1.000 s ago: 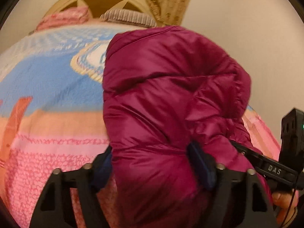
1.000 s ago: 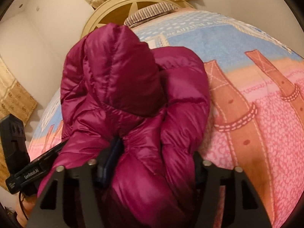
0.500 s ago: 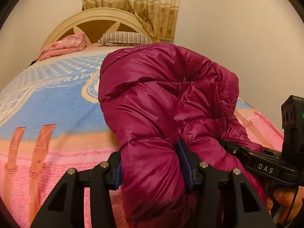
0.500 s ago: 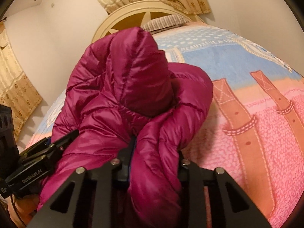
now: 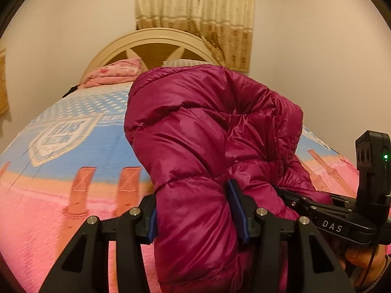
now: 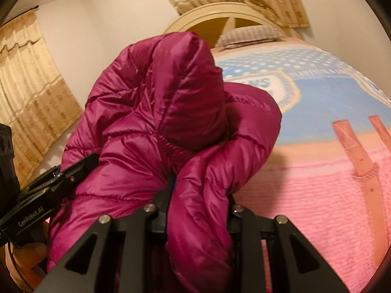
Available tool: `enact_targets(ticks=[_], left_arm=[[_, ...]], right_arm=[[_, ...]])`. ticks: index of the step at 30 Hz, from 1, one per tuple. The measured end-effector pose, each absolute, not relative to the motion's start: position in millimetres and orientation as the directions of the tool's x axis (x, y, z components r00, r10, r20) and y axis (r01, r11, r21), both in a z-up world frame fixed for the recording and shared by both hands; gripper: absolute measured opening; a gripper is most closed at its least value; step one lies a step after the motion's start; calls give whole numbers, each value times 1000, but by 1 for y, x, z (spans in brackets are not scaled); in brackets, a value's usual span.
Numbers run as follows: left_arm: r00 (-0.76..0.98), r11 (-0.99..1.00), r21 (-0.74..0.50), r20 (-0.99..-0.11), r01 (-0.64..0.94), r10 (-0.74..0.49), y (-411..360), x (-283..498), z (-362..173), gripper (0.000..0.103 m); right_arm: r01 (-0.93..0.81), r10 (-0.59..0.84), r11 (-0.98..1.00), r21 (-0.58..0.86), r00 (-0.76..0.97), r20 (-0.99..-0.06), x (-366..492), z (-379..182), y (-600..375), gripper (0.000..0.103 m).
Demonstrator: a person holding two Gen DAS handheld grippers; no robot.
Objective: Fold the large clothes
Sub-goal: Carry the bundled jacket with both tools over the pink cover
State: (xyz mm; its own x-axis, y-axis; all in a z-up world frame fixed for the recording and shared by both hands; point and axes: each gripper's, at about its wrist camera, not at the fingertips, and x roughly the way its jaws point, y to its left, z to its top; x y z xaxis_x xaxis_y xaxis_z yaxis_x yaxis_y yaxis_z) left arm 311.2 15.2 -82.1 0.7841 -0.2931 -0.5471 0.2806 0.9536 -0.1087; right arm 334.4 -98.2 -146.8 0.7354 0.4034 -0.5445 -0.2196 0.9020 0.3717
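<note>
While both grippers (image 5: pixel 195 216) (image 6: pixel 199 210) clamp the jacket (image 5: pixel 210 131) aloft over the bed (image 5: pixel 48 214): repositioning step; next, lay flat.

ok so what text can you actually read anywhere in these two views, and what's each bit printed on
"DAS" on the right gripper body, seen in the left wrist view.
"GenRobot.AI" on the left gripper body, seen in the right wrist view.
"...NS", the end of a word, on the white badge printed on the blanket; the rest is hidden by the magenta jacket.
Same badge in the left wrist view: too blurred to read.
</note>
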Motion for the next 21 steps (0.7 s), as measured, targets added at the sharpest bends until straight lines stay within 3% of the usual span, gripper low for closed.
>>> enact_targets(ticks=[21], left_arm=[[826, 987, -114, -541, 116, -160, 110, 278, -87, 50]], right_arm=[[-390, 519, 855, 342, 646, -560, 343, -144, -49, 28]])
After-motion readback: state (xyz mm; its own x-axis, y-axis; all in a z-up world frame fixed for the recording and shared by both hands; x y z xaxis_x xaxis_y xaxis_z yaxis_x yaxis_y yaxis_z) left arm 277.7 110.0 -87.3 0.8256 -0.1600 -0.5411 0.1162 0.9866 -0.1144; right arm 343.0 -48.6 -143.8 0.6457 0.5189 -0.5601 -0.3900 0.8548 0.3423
